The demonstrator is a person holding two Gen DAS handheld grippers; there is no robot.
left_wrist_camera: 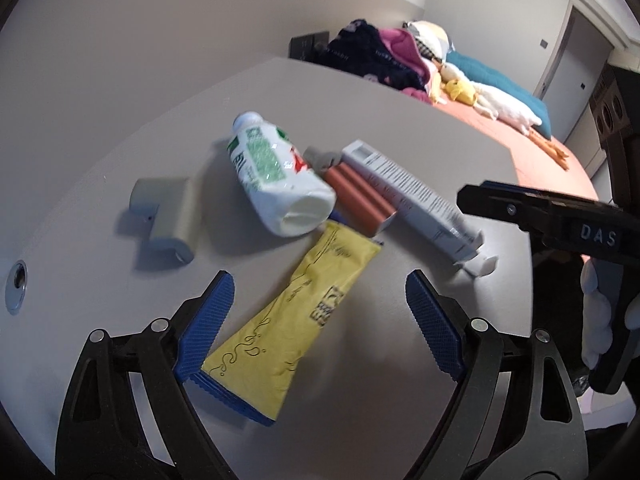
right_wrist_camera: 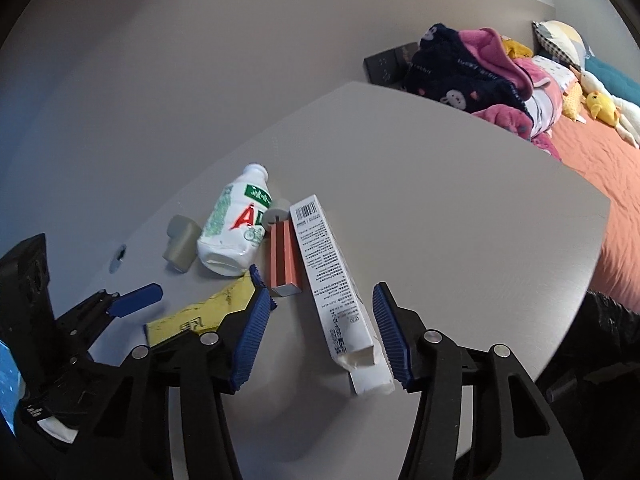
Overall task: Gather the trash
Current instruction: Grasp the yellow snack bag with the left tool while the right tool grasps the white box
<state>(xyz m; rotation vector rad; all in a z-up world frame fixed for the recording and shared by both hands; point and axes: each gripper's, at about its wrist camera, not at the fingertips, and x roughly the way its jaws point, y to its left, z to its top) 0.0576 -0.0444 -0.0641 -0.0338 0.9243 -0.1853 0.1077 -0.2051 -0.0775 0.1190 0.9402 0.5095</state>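
1. Bench: grey top; the trash sits clustered toward the wall-side edge, with bare surface between it and the edge facing the bed.
2. White bottle: lying on its side, touching the orange box.
3. Orange box: wedged between the bottle and the long white carton.
4. Long white carton: lying flat, its torn end between the jaws of the right gripper, which are partly open with the pads not pressing it.
5. Yellow packet: flat on the bench, one end tucked under the bottle, the other between the jaws of the left gripper, which stand wide, not gripping.
6. Grey holder: beside the bottle, nearer the wall.
7. Clothes pile: on the bed past the far bench edge.
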